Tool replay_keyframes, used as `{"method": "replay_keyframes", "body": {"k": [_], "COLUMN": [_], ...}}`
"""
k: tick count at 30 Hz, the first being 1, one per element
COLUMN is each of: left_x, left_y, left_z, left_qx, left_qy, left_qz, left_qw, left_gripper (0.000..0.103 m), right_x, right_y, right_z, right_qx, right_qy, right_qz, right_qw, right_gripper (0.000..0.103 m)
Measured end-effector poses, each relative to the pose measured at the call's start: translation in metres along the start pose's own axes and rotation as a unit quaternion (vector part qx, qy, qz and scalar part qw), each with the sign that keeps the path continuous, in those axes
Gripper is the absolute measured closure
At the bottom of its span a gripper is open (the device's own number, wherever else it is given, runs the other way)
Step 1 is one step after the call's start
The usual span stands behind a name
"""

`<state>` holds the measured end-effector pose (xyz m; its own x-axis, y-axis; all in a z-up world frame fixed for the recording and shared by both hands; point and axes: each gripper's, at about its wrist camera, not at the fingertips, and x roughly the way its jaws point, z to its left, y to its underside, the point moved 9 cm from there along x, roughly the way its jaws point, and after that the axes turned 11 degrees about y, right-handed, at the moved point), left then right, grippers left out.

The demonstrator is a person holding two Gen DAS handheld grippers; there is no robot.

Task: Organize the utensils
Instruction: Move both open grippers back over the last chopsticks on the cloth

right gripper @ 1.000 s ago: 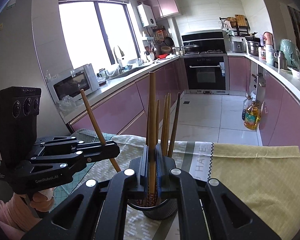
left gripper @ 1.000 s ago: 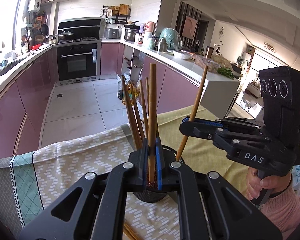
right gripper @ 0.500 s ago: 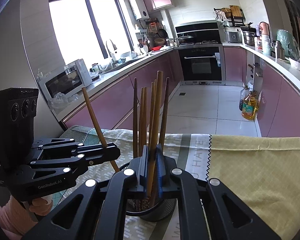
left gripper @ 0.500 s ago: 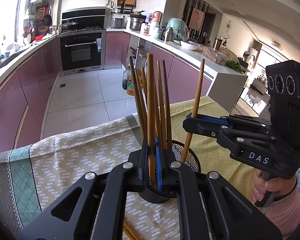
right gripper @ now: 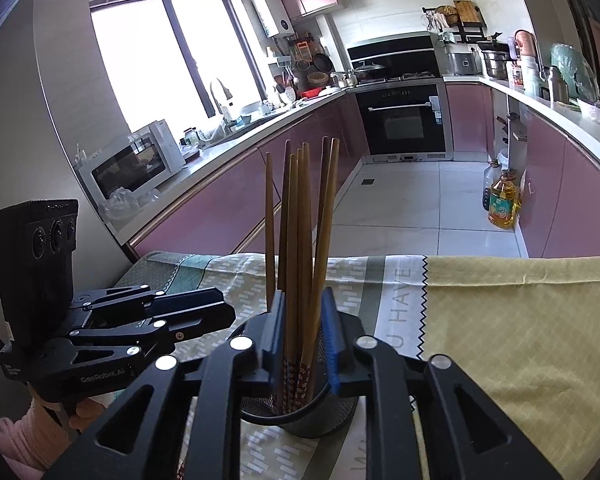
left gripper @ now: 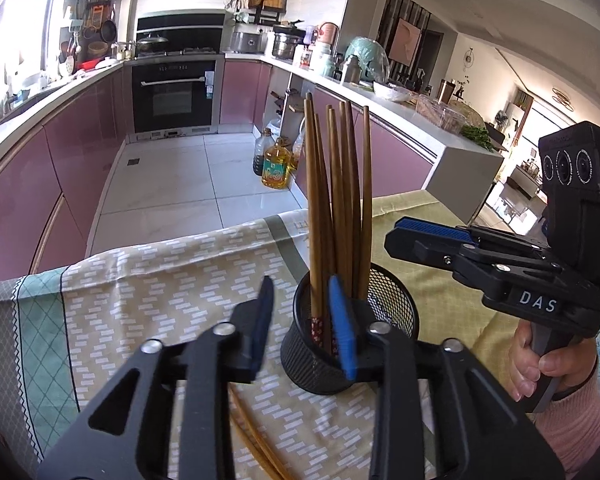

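While both my grippers sit at the black mesh cup (left gripper: 342, 344), the chopsticks (left gripper: 336, 200) stand upright inside it, tips fanned slightly apart.

Left gripper (left gripper: 302, 326): jaws spread wide, holding nothing. The right blue pad overlaps the near rim of the cup and stands just beside one chopstick; the left pad is out over the patterned tablecloth (left gripper: 148, 280), clear of the cup.

Right gripper (right gripper: 302, 340): jaws parted to a moderate gap, one blue pad on either side of the chopstick bundle (right gripper: 304, 240) just above the cup (right gripper: 300, 416). Cannot tell whether either pad touches a stick; neither presses on the bundle. In the left wrist view this gripper (left gripper: 404, 230) shows from the side, near the cup's right, fingertips empty.

In the right wrist view the left gripper (right gripper: 220, 314) shows at the left, tips close to the cup.

Loose chopsticks (left gripper: 256, 440) lie flat on the cloth under my left gripper, near the cup's base.

The chopsticks' lower ends carry a red-and-white pattern, seen through the mesh.
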<state>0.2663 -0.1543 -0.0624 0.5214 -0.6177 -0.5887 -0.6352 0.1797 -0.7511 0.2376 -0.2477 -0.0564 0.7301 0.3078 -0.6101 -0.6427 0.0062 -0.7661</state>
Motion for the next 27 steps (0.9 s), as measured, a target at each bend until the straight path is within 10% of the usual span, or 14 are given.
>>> {"method": "replay_keyframes", "body": {"k": [9, 27], "left_x": [-0.047, -0.073], "left_y": [0.034, 0.128], "left_z": [0.015, 0.057], "left_qx": [0.007, -0.045], "left_qy": [-0.045, -0.101], "left_qz": [-0.049, -0.008], "left_qw": [0.9978, 0.9939], "left_gripper": [0.034, 0.032], "right_x": [-0.038, 0.024], "right_y": [0.029, 0.154], "right_z": [0.030, 0.107], "right_qx": [-0.043, -0.102], "right_qy": [-0.027, -0.048], "right_qz": [-0.026, 0.127], "right_qw": [0.998, 0.985], "right_gripper": [0.061, 0.057]}}
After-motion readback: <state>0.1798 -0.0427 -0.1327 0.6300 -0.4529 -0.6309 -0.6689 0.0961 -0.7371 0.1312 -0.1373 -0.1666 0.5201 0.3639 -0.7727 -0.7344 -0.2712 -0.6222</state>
